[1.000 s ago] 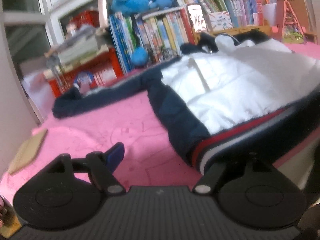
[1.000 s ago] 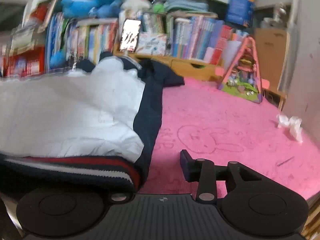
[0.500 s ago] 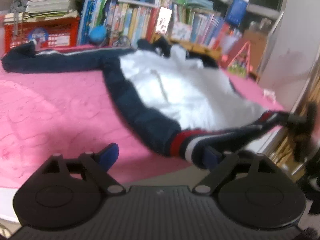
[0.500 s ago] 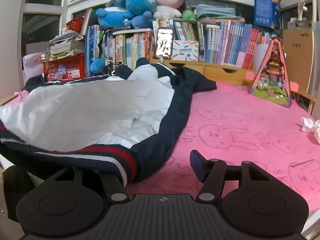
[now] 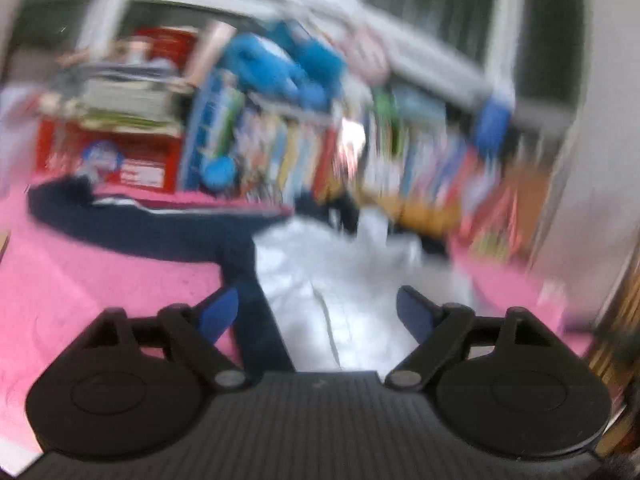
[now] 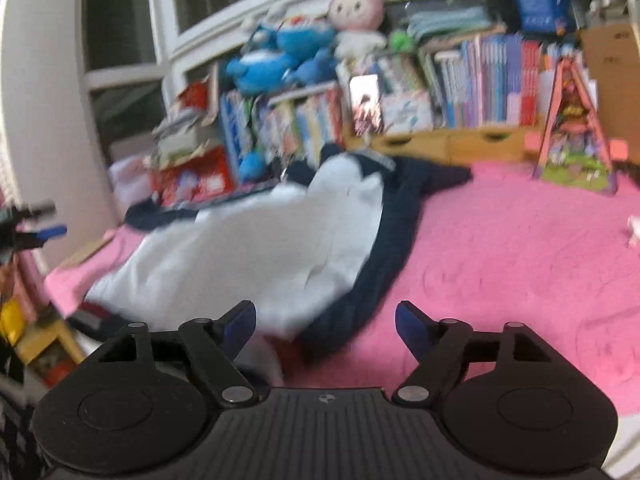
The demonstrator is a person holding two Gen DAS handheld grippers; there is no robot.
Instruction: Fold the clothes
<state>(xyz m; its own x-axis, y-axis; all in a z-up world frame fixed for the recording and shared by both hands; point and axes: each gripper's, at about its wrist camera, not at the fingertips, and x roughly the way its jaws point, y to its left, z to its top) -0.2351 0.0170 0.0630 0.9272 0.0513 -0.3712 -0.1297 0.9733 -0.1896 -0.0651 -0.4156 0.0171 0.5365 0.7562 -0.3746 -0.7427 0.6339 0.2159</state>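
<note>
A pink mat (image 6: pixel 520 264) covers the surface, with a bookshelf (image 6: pixel 460 92) along its far edge. The jacket (image 6: pixel 260 256) lies spread on the mat in front of the bookshelf, white body open, one navy sleeve (image 5: pixel 132 220) stretched out flat to the left and the striped hem at the near edge. Left gripper (image 5: pixel 318 314) and right gripper (image 6: pixel 325 326) both hang over the hem with fingers apart, gripping nothing. The jacket lies unfolded; a fold would likely need a fresh grip on a sleeve or hem. The red crate (image 5: pixel 116 156) beside the bookshelf is too blurred to show its contents.
</note>
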